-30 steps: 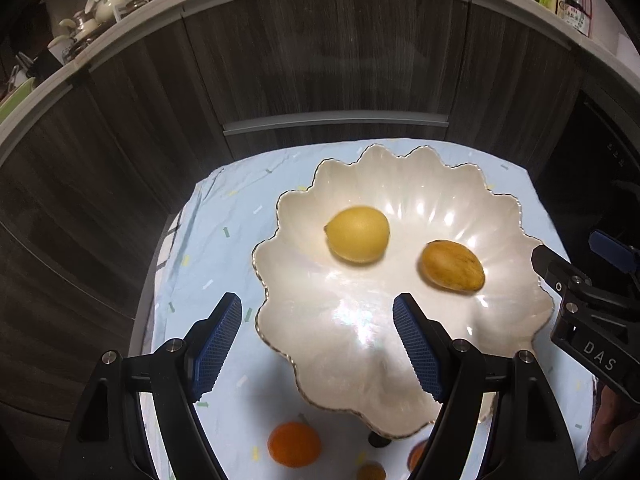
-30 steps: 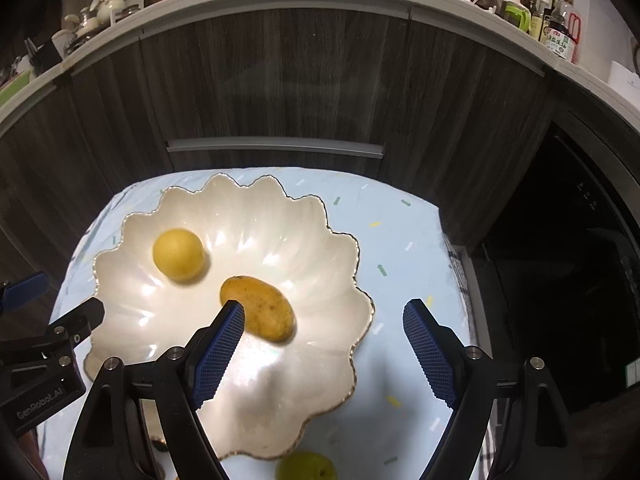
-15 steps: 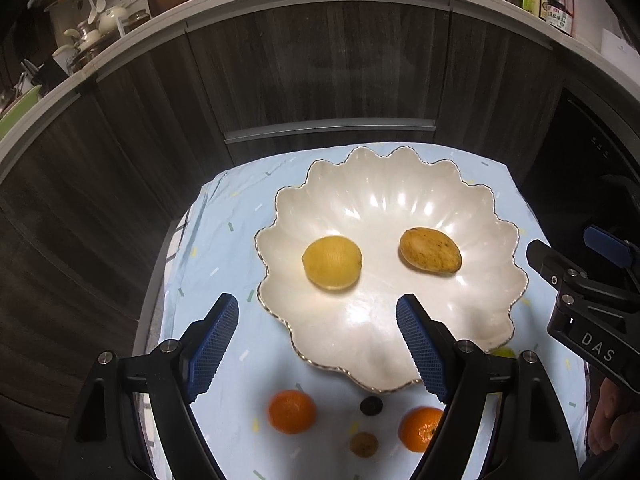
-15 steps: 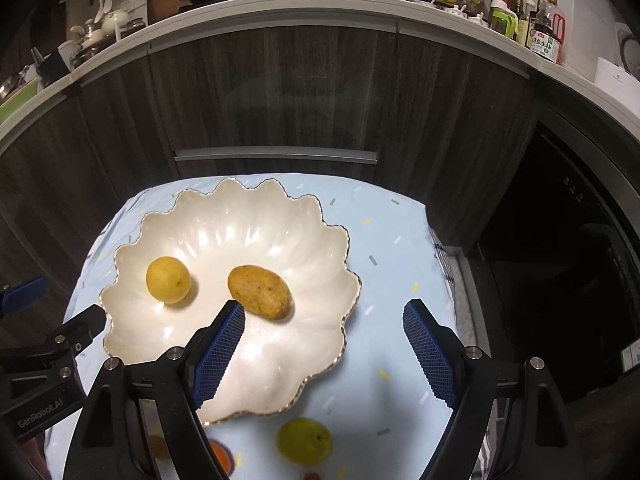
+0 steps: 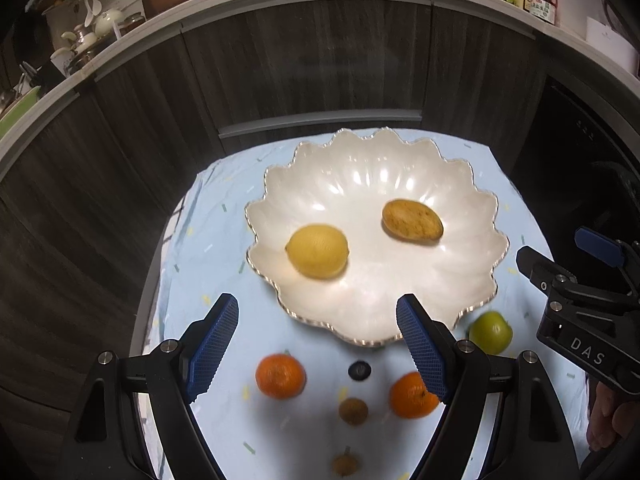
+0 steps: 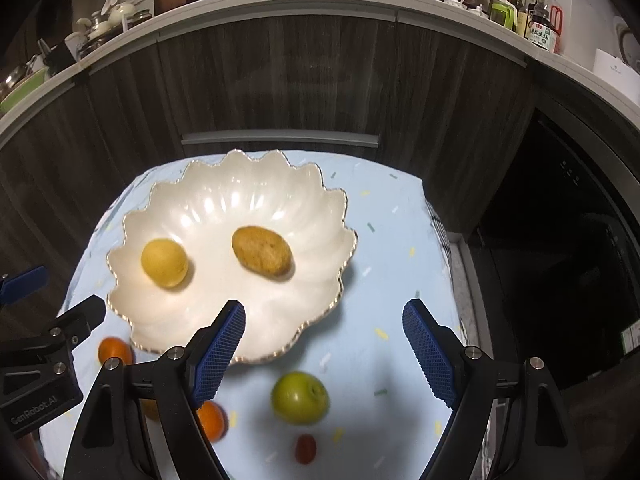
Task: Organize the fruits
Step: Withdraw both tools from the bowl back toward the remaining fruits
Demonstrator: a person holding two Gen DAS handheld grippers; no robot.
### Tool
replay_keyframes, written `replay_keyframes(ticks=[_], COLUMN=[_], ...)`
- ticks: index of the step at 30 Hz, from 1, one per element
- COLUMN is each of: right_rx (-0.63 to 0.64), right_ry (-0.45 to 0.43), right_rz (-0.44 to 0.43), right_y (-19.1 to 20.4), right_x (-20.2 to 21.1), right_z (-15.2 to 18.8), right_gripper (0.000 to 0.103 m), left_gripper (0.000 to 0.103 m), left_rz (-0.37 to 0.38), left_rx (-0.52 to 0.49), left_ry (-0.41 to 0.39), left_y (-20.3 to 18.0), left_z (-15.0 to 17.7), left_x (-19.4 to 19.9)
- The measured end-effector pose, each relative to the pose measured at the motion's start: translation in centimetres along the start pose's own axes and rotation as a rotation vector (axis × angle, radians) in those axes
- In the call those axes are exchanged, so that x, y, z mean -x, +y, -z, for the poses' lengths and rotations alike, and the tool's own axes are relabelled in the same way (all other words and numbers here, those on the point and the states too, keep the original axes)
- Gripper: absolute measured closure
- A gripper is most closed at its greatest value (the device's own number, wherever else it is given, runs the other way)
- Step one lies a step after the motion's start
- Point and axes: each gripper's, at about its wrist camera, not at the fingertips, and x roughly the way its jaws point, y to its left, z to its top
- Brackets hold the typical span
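My left claw [image 5: 318,344] is wide and holds nothing. My right claw [image 6: 324,350] is wide and holds nothing too. The white bowl [image 5: 360,160] sits on the table [image 5: 200,264] with a lemon [image 5: 317,251] and a brown fruit [image 5: 412,219] inside. Two oranges [image 5: 280,375] and a green apple [image 6: 300,398] lie on the table near the bowl.
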Motion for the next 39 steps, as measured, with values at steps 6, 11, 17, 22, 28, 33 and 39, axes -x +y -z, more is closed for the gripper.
replay_keyframes(ticks=[6,11,17,22,28,33,39], right_rx=[-0.007,-0.017,-0.014,-0.004,0.007,-0.003,-0.001], right_ry=[0.031,0.064,0.100,0.134,0.177,0.215,0.237], right_rz=[0.000,-0.011,-0.009,-0.005,-0.005,-0.023,-0.021], right_y=[-0.2,-0.2,-0.2,0.2,0.6,0.7,1.0], right_x=[0.9,1.6,2.0,2.1,1.9,1.8,1.8], right_z=[2.2,4.2,6.1,7.8,9.9,11.5,12.9], right_gripper=[0.021,0.022,0.022,0.023,0.025,0.025,0.025], left_gripper=[0.022,0.022,0.022,0.022,0.022,0.022,0.022], left_rz=[0.008,0.020,0.023,0.024,0.021,0.021,0.017], left_rx=[-0.022,-0.022,-0.036,-0.034,-0.043,-0.048,-0.042], left_ry=[0.011,0.020,0.044,0.056,0.097,0.112,0.131], left_y=[-0.8,-1.2,-1.7,-1.7,-1.6,-1.7,-1.6], left_z=[1.9,3.5,5.3,6.8,8.8,10.1,11.3], left_x=[0.6,1.1,1.2,1.4,0.8,0.8,0.4])
